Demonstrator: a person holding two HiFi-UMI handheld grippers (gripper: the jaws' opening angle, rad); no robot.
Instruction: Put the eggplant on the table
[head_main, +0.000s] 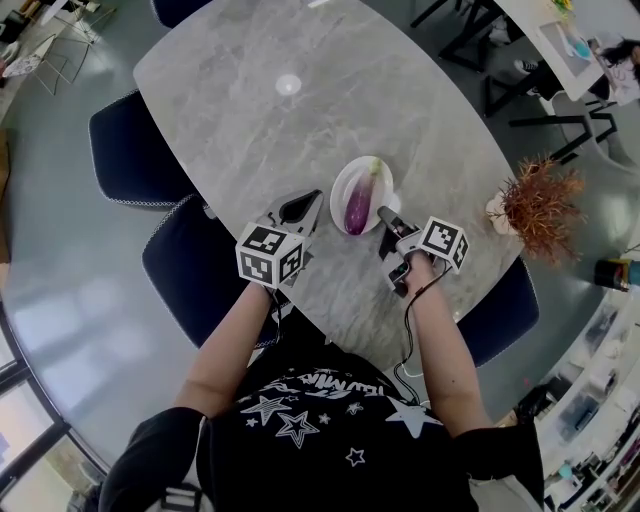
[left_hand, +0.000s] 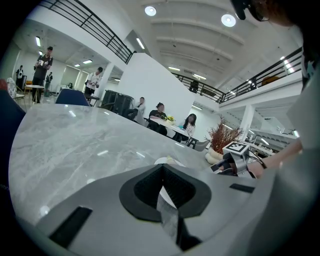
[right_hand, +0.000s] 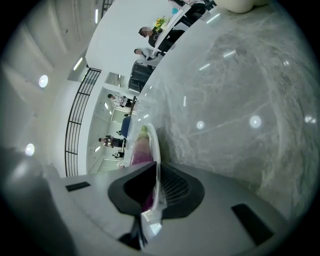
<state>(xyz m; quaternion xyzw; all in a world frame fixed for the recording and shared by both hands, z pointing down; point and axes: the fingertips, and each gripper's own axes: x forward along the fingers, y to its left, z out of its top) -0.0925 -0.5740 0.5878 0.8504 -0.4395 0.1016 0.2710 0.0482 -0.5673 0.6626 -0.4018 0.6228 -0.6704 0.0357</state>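
A purple eggplant (head_main: 358, 206) with a green stem lies on a small white plate (head_main: 341, 187) on the grey marble table (head_main: 300, 130). My right gripper (head_main: 383, 214) is shut, its tips at the plate's near right rim. In the right gripper view the plate's rim (right_hand: 153, 142) and the eggplant (right_hand: 141, 148) stand just past the closed jaws. My left gripper (head_main: 303, 208) is shut and empty, left of the plate and apart from it. From the left gripper view the plate (left_hand: 168, 161) shows low beyond the jaws, with the right gripper (left_hand: 234, 161) beside it.
A dried reddish plant (head_main: 541, 203) in a white vase (head_main: 496, 213) stands at the table's right edge. A small white disc (head_main: 288, 84) lies farther up the table. Dark blue chairs (head_main: 133, 150) (head_main: 192, 268) (head_main: 503, 308) ring the table. People sit at distant tables (left_hand: 160, 114).
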